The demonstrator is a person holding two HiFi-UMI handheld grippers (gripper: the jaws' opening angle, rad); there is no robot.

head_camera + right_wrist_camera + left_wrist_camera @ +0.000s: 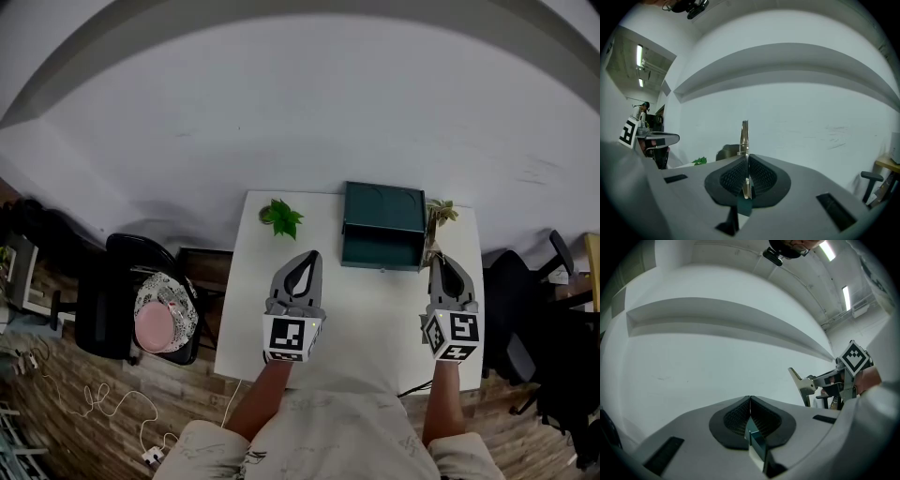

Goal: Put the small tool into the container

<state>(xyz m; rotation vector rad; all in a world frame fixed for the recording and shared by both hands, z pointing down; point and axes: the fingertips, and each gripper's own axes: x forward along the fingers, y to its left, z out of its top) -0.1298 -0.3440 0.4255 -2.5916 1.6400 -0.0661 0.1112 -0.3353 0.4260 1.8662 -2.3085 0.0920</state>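
Head view: a dark green container is seen at the far side of a white table. The left gripper is held in front of the container and to its left, and the right gripper just off its front right corner. In the left gripper view the jaws are pressed together on nothing. In the right gripper view the jaws are clamped on the small tool, a thin metal blade kept outside the container.
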